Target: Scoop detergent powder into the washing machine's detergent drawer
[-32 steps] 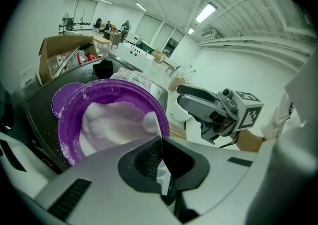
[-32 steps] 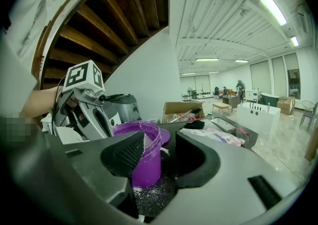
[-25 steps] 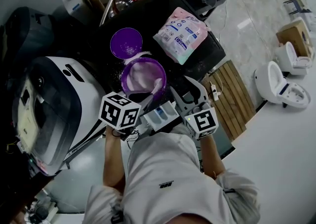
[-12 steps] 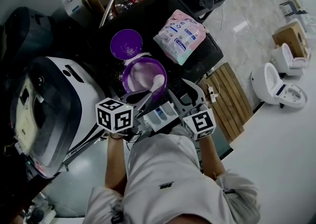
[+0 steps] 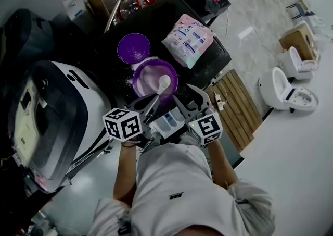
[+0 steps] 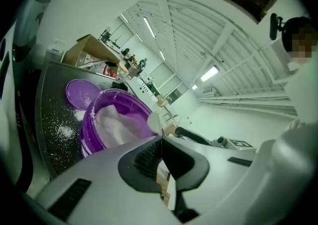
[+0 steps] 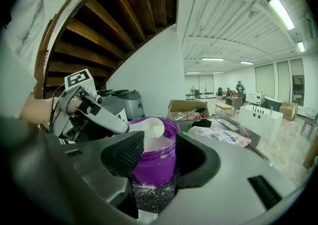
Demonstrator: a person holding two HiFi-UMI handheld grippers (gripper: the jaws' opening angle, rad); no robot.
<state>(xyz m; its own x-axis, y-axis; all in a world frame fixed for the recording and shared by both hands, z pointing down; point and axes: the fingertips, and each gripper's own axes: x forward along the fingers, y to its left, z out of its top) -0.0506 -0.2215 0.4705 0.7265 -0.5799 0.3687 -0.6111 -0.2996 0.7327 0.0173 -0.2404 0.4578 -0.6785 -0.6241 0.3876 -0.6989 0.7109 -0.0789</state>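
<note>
Scoop loaded over the tub; drawer waits for its powder.

Out to the left of the left hand-held gripper (image 6: 159,142) stands the washing machine (image 5: 57,110). That gripper is clenched on the handle of a white scoop (image 6: 153,122), whose bowl hangs just ahead of it over the purple tub (image 7: 155,165) of detergent powder (image 6: 114,124). The detergent drawer (image 5: 169,121) lies between the two grippers, close in to the person; I judge that carrying the scoop there and tipping it are left to do. The right hand-held gripper (image 7: 159,152) is released and empty, the tub ahead of it. Beyond it lies a pink bag (image 5: 188,39); its print is too small to read.
</note>
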